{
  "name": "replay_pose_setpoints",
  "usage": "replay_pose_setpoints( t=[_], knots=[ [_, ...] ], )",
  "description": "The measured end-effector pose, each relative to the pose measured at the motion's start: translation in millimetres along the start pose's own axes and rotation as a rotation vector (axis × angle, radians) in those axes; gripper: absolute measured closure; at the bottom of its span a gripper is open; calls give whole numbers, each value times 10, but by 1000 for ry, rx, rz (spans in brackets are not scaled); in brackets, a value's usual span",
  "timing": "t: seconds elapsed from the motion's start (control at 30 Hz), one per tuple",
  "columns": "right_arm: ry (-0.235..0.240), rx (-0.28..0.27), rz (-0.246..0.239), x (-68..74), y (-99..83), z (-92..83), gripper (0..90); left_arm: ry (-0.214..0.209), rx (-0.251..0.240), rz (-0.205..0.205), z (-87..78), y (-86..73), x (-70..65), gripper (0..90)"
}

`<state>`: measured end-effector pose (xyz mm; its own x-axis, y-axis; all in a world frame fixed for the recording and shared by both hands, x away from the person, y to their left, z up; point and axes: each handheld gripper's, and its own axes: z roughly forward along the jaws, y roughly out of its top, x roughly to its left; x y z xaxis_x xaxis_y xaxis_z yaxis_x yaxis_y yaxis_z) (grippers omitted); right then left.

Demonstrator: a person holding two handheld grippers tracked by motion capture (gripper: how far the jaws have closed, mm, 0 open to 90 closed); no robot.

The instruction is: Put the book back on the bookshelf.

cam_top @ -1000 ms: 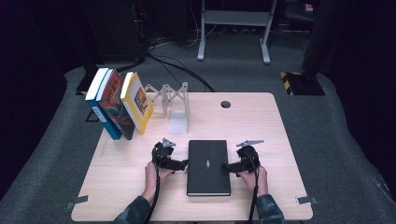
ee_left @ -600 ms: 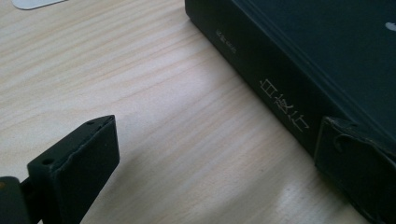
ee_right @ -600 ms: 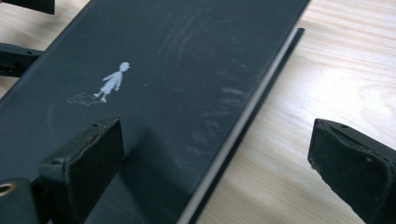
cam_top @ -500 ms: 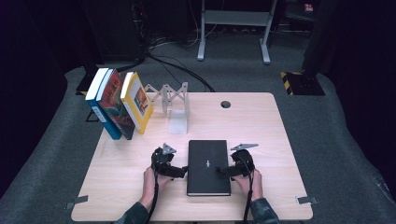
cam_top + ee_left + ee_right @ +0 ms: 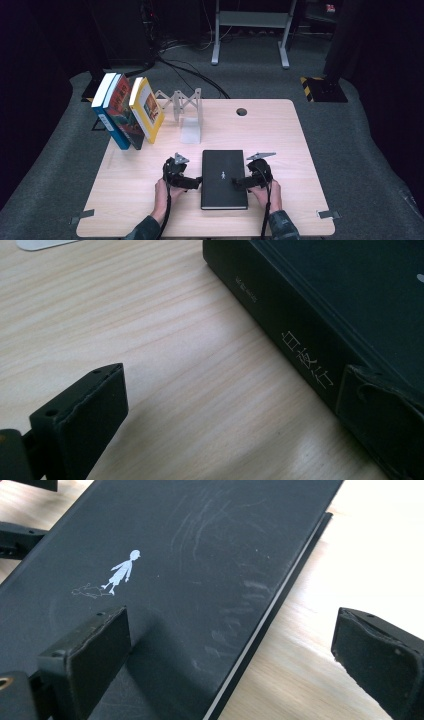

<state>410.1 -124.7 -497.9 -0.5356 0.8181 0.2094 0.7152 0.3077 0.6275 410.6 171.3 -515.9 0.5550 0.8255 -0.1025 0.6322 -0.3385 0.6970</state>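
Observation:
A black book (image 5: 223,177) with a small white figure on its cover (image 5: 150,555) lies flat near the table's front edge. My left gripper (image 5: 194,182) is open at the book's left side. In the left gripper view one jaw rests against the lettered spine (image 5: 280,325) and the other hangs over bare wood, so the left gripper (image 5: 230,430) holds nothing. My right gripper (image 5: 239,183) is open at the book's right side. The right gripper (image 5: 232,665) straddles the book's page edge, one jaw above the cover and one above the table.
Three books (image 5: 127,110), blue, dark red and yellow, stand leaning at the table's back left. A grey folding metal rack (image 5: 184,107) stands beside them. A cable hole (image 5: 242,111) is at the back. Bare tabletop (image 5: 125,200) lies left of my hands.
Both grippers have closed in a little on the book's two sides, with the hands drawing slightly nearer the front edge. The book has not moved.

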Motion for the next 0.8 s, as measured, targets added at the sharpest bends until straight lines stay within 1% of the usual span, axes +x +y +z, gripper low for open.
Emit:
replay_pose_setpoints(
  t=[0.03, 0.07, 0.1, 0.13, 0.17, 0.2, 0.23, 0.27, 0.3, 0.33, 0.37, 0.4, 0.43, 0.53, 0.57, 0.63, 0.67, 0.73, 0.8],
  knots=[
    [-1, -2, -2, -27, -2, -7, 21, -4, -3, -8, 16, 12, -18, 1],
    [-4, -7, 3, -49, -6, -13, 22, -5, 8, 4, 23, 27, -23, 1],
    [-6, -9, 5, -74, -10, -21, 22, -3, -9, -9, 51, 36, -46, 1],
    [-8, -10, 23, -85, -18, -30, 22, -9, -2, -4, 62, 53, -54, 1],
    [-9, -6, 24, -108, -20, -41, 22, -13, 6, 6, 70, 68, -60, 1],
    [-11, -7, 27, -125, -23, -49, 22, -7, -3, -3, 90, 77, -82, 1],
    [-16, -9, 33, -137, -25, -56, 22, -12, 3, 1, 98, 92, -90, 1],
    [-21, -11, 17, -164, -24, -63, 22, -16, 8, 9, 109, 104, -94, 1],
    [-22, -8, 29, -172, -25, -72, 22, -19, 3, -3, 126, 114, -109, 1],
    [-24, -1, 39, -184, -26, -83, 22, -23, 3, -2, 140, 123, -116, 1],
    [-25, -4, 33, -209, -29, -88, 22, -25, 2, -7, 152, 133, -128, 1],
    [-25, -5, 39, -224, -31, -94, 22, -25, 9, -2, 161, 144, -134, 1],
    [-28, -4, 34, -245, -29, -101, 22, -26, 1, -6, 178, 153, -149, 1],
    [-36, -2, 38, -284, -27, -121, 22, -28, 13, 5, 207, 190, -174, 1],
    [-41, 6, 41, -293, -22, -131, 22, -36, 14, -2, 219, 201, -186, 1],
    [-52, 8, 30, -327, -16, -143, 22, -38, 12, 2, 243, 221, -206, 0],
    [-53, 7, 40, -337, -15, -148, 22, -33, 13, 5, 255, 230, -213, 1],
    [-57, 12, 42, -371, -16, -162, 22, -43, 13, -9, 280, 253, -233, 1],
    [-61, 9, 49, -399, -18, -173, 22, -44, 16, -4, 304, 276, -247, 0]
  ],
)
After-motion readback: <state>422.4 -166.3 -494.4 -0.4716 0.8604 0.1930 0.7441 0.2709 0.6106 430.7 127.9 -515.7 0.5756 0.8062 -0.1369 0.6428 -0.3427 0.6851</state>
